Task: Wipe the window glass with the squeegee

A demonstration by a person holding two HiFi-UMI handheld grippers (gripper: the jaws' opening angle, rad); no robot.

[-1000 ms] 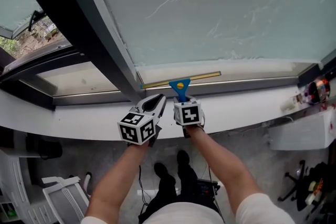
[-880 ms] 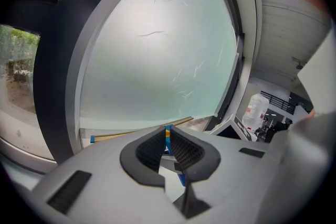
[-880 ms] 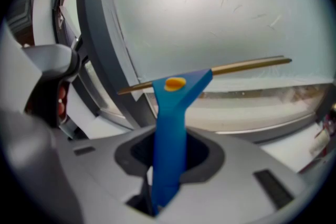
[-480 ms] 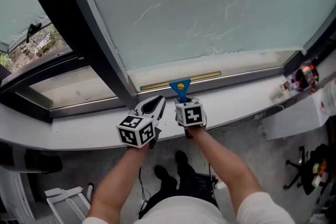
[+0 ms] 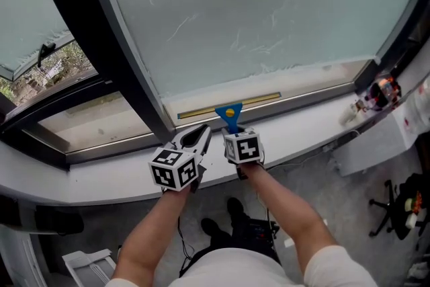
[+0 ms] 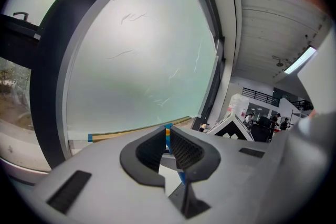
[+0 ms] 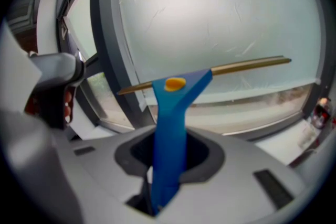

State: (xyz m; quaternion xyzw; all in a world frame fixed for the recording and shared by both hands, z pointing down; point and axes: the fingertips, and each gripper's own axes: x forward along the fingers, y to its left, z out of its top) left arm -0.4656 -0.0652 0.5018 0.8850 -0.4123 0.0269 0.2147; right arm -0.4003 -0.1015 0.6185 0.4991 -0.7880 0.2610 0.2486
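My right claw point(image 5: 233, 131) pinching blue handle of squeegee point(image 5: 230, 109); handle points straight ahead at window glass point(image 5: 255, 17). Brass blade lies crosswise along bottom edge of glass, just above sill point(image 5: 316, 130). Left claw point(image 5: 203, 129) pressed together, empty, just beside right. Whole pane lies up and beyond blade; I judge right hand leads.

One squeegee point(image 5: 230, 109), two tools point(image 5: 201, 134) point(image 5: 233, 128), two window panes point(image 5: 255, 3) point(image 5: 27, 23).

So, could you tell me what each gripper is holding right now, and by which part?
The right gripper grips the squeegee by the lower part of its blue handle. The left gripper is shut and holds nothing.
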